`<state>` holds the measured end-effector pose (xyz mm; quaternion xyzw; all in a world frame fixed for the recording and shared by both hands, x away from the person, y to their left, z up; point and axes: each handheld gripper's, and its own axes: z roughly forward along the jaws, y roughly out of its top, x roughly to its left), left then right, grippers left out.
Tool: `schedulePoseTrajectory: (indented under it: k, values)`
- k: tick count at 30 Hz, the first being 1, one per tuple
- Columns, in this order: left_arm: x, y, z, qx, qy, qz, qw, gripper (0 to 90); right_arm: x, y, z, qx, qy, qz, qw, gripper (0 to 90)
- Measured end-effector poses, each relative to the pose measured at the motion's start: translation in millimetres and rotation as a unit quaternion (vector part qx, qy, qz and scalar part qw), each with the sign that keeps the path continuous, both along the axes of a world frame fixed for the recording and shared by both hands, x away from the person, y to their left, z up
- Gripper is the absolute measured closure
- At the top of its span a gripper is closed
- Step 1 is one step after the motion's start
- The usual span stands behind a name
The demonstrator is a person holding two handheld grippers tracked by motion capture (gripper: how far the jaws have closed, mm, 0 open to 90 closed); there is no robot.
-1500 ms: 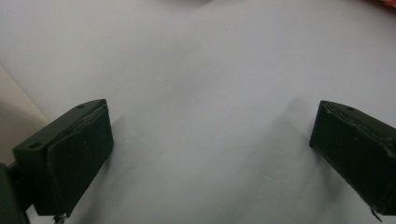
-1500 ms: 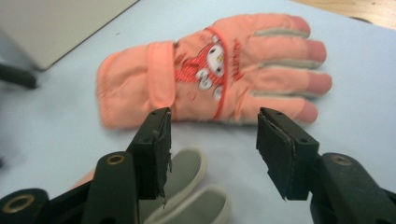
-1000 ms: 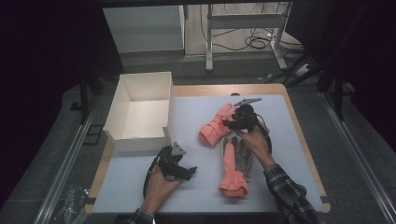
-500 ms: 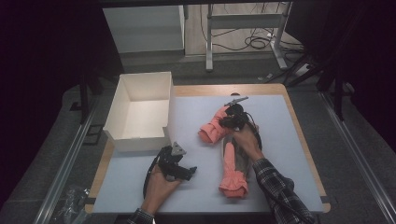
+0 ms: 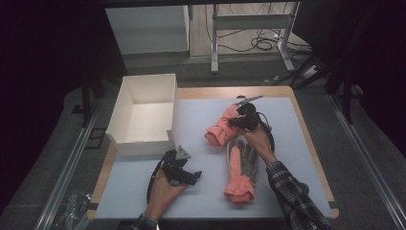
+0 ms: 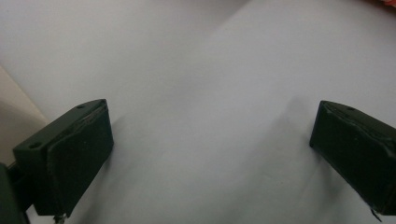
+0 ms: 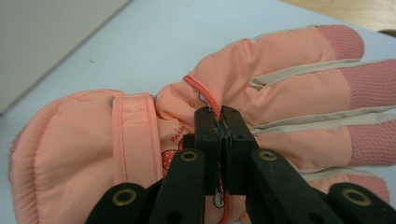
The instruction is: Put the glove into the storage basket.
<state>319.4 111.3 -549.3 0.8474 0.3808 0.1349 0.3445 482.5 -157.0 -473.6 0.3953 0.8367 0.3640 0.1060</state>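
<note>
Right gripper (image 7: pixel 219 116) pinched shut on far pink glove (image 7: pixel 187 121), long axis running toward white box (image 5: pixel 143 115) at its left; left gripper (image 6: pixel 210 154) wide, idle, nearer box

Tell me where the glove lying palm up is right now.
In the high view, the palm-up glove lies on the mat's right half, just below the other pink glove pinched by the right gripper.

Dim room with dark edges; the lit table (image 5: pixel 287 191) reads softly, close-up views slightly blurred.
</note>
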Motion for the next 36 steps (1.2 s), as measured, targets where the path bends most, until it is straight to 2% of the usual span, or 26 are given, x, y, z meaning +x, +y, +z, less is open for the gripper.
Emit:
schedulePoseTrajectory:
  k: [1,8,15,20,23,24,25,27,29,30,33,35,36]
  values:
    - [0.0,0.0,0.0,0.0,0.0,0.0,1.0,0.0,0.0,0.0,0.0,0.0,0.0,0.0,1.0,86.2]
    - [0.2,0.3,0.1,0.002,-0.001,-0.001,1.0,0.0,-9.1,-7.2,28.2,0.014,-0.001,0.049,0.9987,86.0]
    - [0.2,0.1,0.0,0.0,-0.002,-0.001,1.0,0.0,-28.8,-17.1,49.5,0.026,-0.002,0.103,0.9943,86.0]
    - [0.3,0.2,0.1,0.001,-0.002,-0.002,1.0,0.0,-49.2,-29.1,59.5,0.03,0.009,0.149,0.9883,85.9]
    - [0.3,0.2,0.1,0.002,-0.002,-0.002,1.0,0.0,-61.6,-35.8,61.5,0.021,0.009,0.169,0.9853,85.8]
    - [0.3,0.2,0.1,0.002,-0.002,-0.002,1.0,0.0,-61.6,-35.8,61.5,0.021,0.009,0.169,0.9853,85.8]
    - [0.3,0.2,0.1,0.001,-0.002,-0.002,1.0,0.0,-70.6,-40.8,62.1,0.016,0.007,0.184,0.9827,85.8]
    - [0.3,0.0,0.0,0.0,-0.002,-0.001,1.0,0.0,-77.3,-44.8,62.8,0.018,0.01,0.197,0.9802,85.8]
    - [0.3,0.0,0.0,0.0,-0.002,-0.001,1.0,0.0,-81.2,-46.9,63.1,0.018,0.011,0.202,0.9791,85.8]
    - [0.3,0.1,0.0,0.0,-0.002,-0.001,1.0,0.0,-89.1,-50.7,63.4,0.016,0.011,0.22,0.9753,85.8]
    - [0.3,0.1,0.1,0.0,-0.002,-0.001,1.0,0.0,-101.4,-55.2,62.7,0.009,0.009,0.245,0.9695,85.8]
    - [0.2,0.0,0.1,0.0,-0.001,-0.001,1.0,0.0,-109.5,-56.9,60.6,0.005,0.008,0.259,0.9658,85.8]
    - [0.2,0.0,0.2,0.0,0.0,-0.001,1.0,0.0,-109.5,-56.9,60.6,0.005,0.008,0.259,0.9658,85.8]
